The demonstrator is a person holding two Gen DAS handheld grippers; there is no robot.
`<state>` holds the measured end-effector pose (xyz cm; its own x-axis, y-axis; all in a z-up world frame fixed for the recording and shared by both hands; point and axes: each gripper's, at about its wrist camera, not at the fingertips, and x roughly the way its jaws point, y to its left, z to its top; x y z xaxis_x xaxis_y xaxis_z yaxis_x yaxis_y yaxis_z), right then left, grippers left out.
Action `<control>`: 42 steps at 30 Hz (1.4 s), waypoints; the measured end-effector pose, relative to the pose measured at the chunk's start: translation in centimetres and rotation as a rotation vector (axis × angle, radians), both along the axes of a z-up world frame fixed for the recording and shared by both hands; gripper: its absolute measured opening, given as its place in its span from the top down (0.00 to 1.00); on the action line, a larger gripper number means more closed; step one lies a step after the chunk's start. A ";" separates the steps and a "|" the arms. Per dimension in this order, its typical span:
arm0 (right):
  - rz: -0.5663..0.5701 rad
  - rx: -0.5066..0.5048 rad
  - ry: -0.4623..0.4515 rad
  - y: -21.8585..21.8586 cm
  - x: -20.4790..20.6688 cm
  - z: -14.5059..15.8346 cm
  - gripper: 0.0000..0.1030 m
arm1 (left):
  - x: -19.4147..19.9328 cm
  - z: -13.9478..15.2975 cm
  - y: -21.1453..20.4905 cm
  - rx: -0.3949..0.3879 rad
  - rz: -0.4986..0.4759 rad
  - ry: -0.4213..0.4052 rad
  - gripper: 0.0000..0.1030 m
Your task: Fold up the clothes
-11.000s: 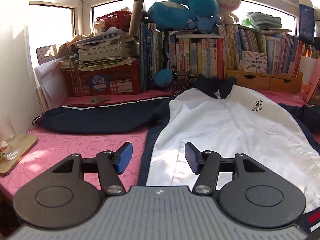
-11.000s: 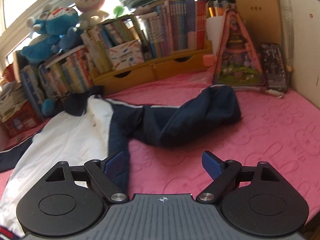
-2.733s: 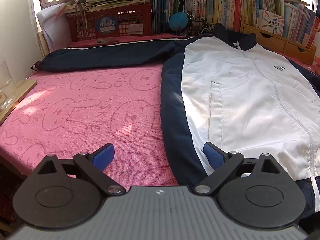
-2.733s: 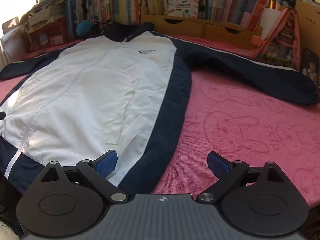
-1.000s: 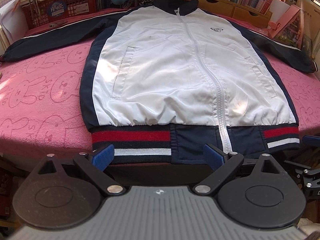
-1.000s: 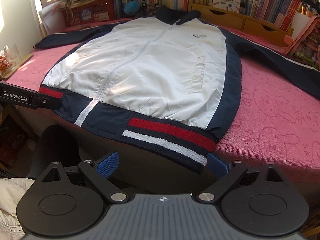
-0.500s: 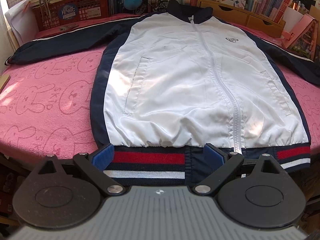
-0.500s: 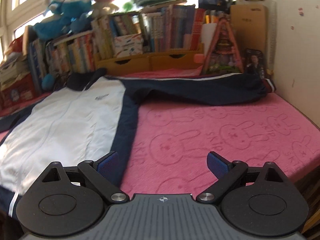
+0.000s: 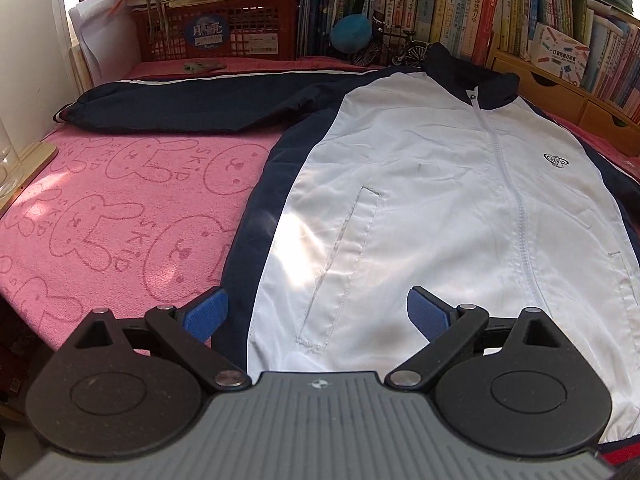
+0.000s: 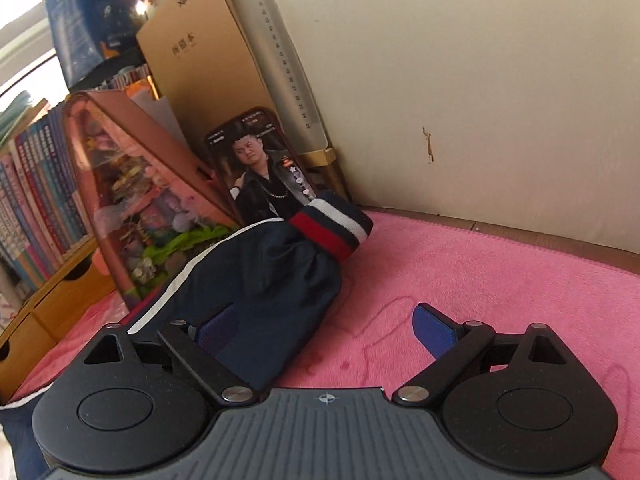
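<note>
On the pink towel, near edge: the left gripper point(image 9: 316, 314) hangs low over the jacket point(image 9: 420, 200), its blue pads spread wide, one above the navy side panel, the other above the white front beside the pocket seam; nothing is held.
Right gripper: the right gripper point(image 10: 324, 330) is low over the towel's right side, fingers splayed wide and empty; its left pad sits over the navy right sleeve point(image 10: 256, 280), its right pad over bare pink towel point(image 10: 500, 272).
Jacket: laid flat, face up and zipped, collar toward the far edge; the left sleeve point(image 9: 192, 100) stretches along the far edge to the towel's left corner.
Cuff: the striped red, white and navy cuff point(image 10: 332, 228) of the right sleeve lies near the far right corner, just before a phone point(image 10: 260, 168) propped against the wall.
Containers, far edge: a red crate point(image 9: 216, 32) carries stacked papers on top; what is inside it cannot be told. A wooden drawer unit point(image 9: 560, 92) supports a row of books point(image 9: 460, 8).
Change, left: half a second ago this camera saw the striped hem in front of its pads; now it looks past the hem over the jacket's lower front.
Change, right: the view has swung from the whole right half of the towel to the sleeve end and the wall.
</note>
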<state>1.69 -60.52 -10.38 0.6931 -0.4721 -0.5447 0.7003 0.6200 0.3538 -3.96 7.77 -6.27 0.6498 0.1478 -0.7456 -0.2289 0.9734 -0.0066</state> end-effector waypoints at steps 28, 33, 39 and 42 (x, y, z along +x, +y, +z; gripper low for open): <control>1.114 -0.444 -0.048 41.3 15.2 8.4 0.86 | 2.5 -3.3 1.4 0.023 -0.001 -0.161 0.00; 1.338 -0.500 0.095 50.2 13.4 3.7 0.48 | 2.1 -2.1 2.7 -0.075 0.018 -0.139 0.03; 1.310 -0.598 0.074 47.5 8.1 4.4 0.23 | 4.6 3.0 5.2 -0.519 -0.086 -0.301 0.00; 1.200 -0.641 0.123 44.4 6.6 4.1 0.23 | 9.5 3.4 3.1 -0.582 -0.150 -0.335 0.00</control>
<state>8.26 -16.16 -6.31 0.8151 0.1894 -0.5475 -0.3741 0.8937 -0.2477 5.49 10.92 -2.82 0.8412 -0.3252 -0.4320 0.0132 0.8110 -0.5849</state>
